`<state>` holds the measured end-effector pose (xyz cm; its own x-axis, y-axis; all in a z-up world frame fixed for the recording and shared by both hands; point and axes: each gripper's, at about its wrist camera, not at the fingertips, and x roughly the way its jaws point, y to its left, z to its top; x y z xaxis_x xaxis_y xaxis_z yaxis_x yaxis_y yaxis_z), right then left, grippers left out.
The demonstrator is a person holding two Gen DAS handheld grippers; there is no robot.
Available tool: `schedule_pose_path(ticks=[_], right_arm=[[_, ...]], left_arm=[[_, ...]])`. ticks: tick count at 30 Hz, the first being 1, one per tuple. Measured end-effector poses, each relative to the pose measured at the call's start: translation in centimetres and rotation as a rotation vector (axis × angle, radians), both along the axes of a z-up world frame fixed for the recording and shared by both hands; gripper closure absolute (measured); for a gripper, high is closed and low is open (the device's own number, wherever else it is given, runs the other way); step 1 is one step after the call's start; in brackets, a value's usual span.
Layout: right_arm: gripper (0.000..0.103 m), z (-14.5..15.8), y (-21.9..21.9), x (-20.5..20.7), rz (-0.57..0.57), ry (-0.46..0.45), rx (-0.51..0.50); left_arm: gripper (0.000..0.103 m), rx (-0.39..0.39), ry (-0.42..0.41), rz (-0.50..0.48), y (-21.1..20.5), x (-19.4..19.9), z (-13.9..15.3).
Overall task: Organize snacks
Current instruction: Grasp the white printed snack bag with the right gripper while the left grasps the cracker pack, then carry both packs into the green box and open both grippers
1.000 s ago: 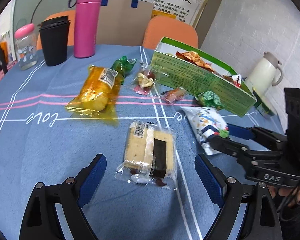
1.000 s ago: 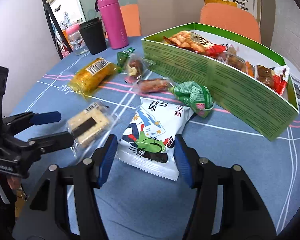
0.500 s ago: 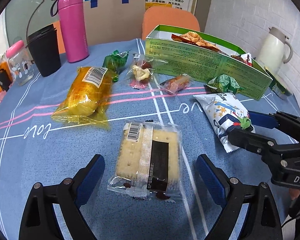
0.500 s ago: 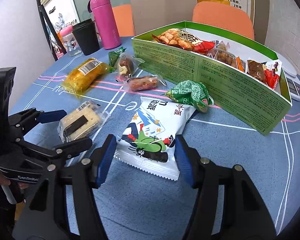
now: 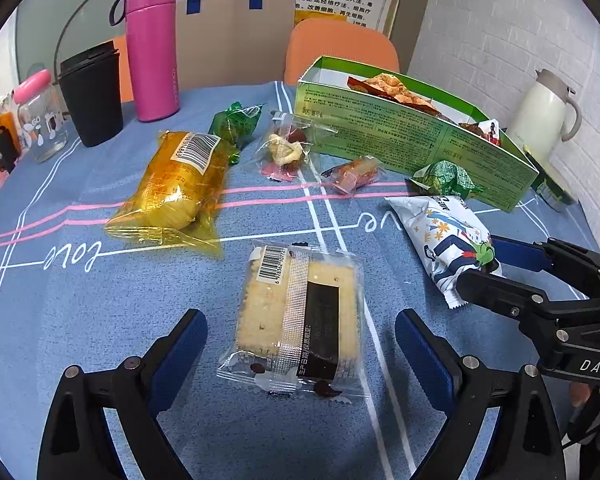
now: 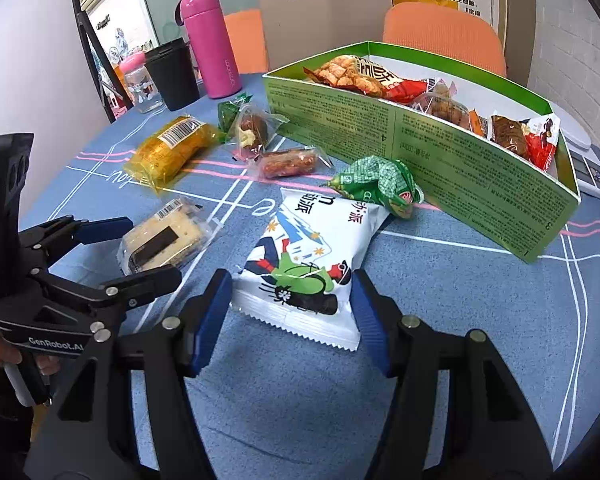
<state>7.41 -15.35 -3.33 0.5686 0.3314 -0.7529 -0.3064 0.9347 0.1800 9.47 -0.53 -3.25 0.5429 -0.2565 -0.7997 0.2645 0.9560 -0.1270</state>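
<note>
A clear-wrapped cracker packet (image 5: 300, 312) lies flat on the blue tablecloth, its near half between the wide-open fingers of my left gripper (image 5: 300, 322), with a gap on each side. A white printed snack bag (image 6: 308, 248) lies to its right; my right gripper (image 6: 290, 292) stands open, its blue pads flanking the bag's near end. The right gripper (image 5: 480, 264) shows at that bag's end in the left wrist view, and the left gripper (image 6: 148, 250) straddles the cracker packet (image 6: 168, 236) in the right wrist view. The green box (image 6: 420, 152) behind holds several snacks.
Loose on the cloth: a yellow bag (image 5: 180, 184), a green wrapped candy (image 6: 380, 184), a reddish small packet (image 5: 356, 172), a clear packet (image 5: 284, 148), a small green packet (image 5: 236, 124). A pink bottle (image 5: 152, 44), black cup (image 5: 92, 96), glass jar (image 5: 40, 120) and white kettle (image 5: 540, 116) stand behind.
Both grippers have moved forward and lower over their packets, which now sit between the fingers. The left view has swung right. Nothing has been gripped.
</note>
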Motion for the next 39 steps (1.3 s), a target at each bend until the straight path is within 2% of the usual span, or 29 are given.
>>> schedule_pose_path(ticks=[4, 8, 14, 18, 20, 21, 23, 25, 26, 30, 39], right_arm=[[0.041, -0.1, 0.2, 0.3, 0.003, 0.004, 0.006], [0.040, -0.4, 0.1, 0.6, 0.003, 0.014, 0.017], [0.037, -0.3, -0.1, 0.8, -0.014, 0.026, 0.045], [0.036, -0.6, 0.1, 1.2, -0.023, 0.038, 0.052], [0.036, -1.1, 0.0, 1.4, -0.034, 0.052, 0.058], [0.040, -1.1, -0.1, 1.3, -0.038, 0.041, 0.060], [0.050, -1.0, -0.3, 1.2, -0.051, 0.042, 0.057], [0.075, -0.8, -0.8, 1.1, -0.061, 0.042, 0.089], [0.084, -0.7, -0.9, 1.0, -0.059, 0.041, 0.099], [0.088, -0.1, -0.9, 0.2, -0.052, 0.019, 0.082], [0.090, 0.9, -1.1, -1.4, -0.026, -0.014, 0.067]], left_arm=[[0.006, 0.008, 0.005, -0.006, -0.2, 0.1, 0.0], [0.007, -0.019, 0.012, -0.007, 0.0, 0.4, 0.1], [0.008, 0.004, 0.004, 0.006, -0.3, 0.7, -0.1], [0.025, 0.054, -0.022, -0.005, -0.8, 0.5, -0.1], [0.039, 0.064, -0.032, -0.009, -0.8, 0.5, 0.0], [0.043, 0.062, -0.034, -0.008, -0.7, 0.5, 0.0], [0.044, 0.054, -0.034, -0.006, -0.6, 0.5, 0.0], [0.044, 0.049, -0.035, -0.003, -0.4, 0.5, 0.0], [0.044, 0.041, -0.033, 0.001, -0.3, 0.4, 0.1], [0.044, -0.042, -0.013, 0.012, 0.5, 0.3, 0.5], [0.044, -0.134, -0.062, 0.035, 1.9, -1.2, 3.4]])
